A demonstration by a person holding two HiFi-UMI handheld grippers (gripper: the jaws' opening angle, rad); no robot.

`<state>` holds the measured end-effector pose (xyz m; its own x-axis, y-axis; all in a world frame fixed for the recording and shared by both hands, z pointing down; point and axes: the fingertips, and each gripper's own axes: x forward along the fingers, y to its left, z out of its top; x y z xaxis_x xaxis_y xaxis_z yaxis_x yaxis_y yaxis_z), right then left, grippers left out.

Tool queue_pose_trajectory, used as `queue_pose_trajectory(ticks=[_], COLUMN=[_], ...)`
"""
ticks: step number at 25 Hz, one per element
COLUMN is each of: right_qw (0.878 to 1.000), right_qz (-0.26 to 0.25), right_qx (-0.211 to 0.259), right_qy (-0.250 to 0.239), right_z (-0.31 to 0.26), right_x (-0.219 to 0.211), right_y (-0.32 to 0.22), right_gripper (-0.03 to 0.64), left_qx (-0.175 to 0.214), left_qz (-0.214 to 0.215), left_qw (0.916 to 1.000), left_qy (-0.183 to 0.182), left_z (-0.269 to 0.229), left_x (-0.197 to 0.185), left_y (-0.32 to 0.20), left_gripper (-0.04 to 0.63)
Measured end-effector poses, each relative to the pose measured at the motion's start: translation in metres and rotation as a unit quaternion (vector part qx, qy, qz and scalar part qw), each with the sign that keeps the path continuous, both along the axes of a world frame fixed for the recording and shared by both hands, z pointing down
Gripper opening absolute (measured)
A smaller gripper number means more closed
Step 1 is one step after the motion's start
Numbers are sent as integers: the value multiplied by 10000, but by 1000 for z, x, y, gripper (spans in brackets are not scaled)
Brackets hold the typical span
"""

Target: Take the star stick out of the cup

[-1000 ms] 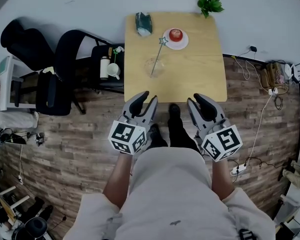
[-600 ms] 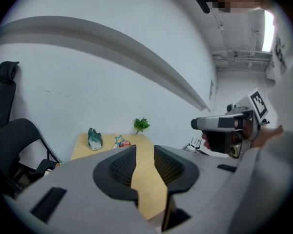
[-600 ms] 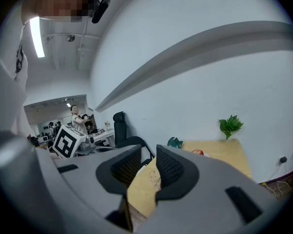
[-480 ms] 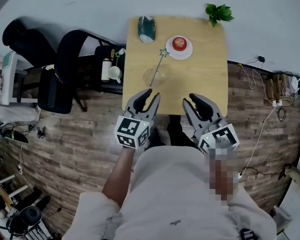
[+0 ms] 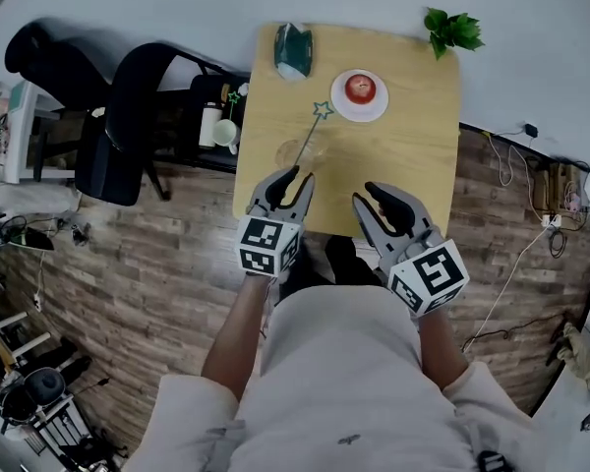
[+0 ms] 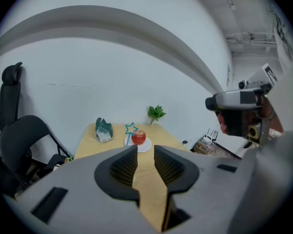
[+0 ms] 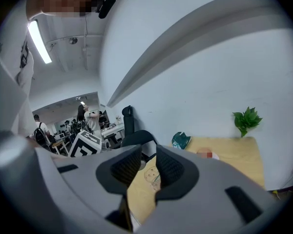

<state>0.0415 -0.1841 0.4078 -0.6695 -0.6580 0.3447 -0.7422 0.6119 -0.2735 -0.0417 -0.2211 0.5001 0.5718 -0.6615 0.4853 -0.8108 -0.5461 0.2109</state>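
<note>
A stick with a teal star leans out of a clear cup near the front left of the wooden table. My left gripper hovers at the table's front edge just below the cup, open a little, nothing in it. My right gripper is beside it to the right, open and empty. In the left gripper view the star shows above the jaws of the left gripper. The cup shows between the jaws of the right gripper.
A red apple sits on a white plate behind the star. A teal bag lies at the back left, a small plant at the back right corner. Black chairs stand left of the table.
Both grippers have moved forward to the table's front edge, and the left one now reaches just short of the cup. The stick and cup have not moved.
</note>
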Motion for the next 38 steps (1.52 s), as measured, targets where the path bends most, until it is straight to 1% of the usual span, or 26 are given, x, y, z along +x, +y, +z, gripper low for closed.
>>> queue_pose_trajectory(ticks=[4,12,18,26,31,38], right_qw=[9998,9993,9987,9984,9984,9986], right_qz=[-194,-302,-374,-364,-308,-240], right_qx=[-76,-224,-349,-436,-464,-468], right_qy=[0,-44,-51,-76,-79,-107], right_z=[13,32,44,52,55,58], right_x=[7,22,26,35,40,49], right_y=[-14,-33,-37,-43,-45,-47], right_gripper=[80,80,80,80,80,80], left_qx=[-41,-110,-210,-240,-298,-350], left_qz=[-210,-368,-564,-597,-555,-516], left_qw=[9997,9983,9972,9949,9934,9907], left_qy=[-146,-433,-438,-779,-963,-1206], left_z=[14,37,52,69,76,86], left_x=[-1,8,16,17,16,15], left_y=[-15,-42,-57,-72,-80,-91], left_gripper=[98,98,98,97,80,74])
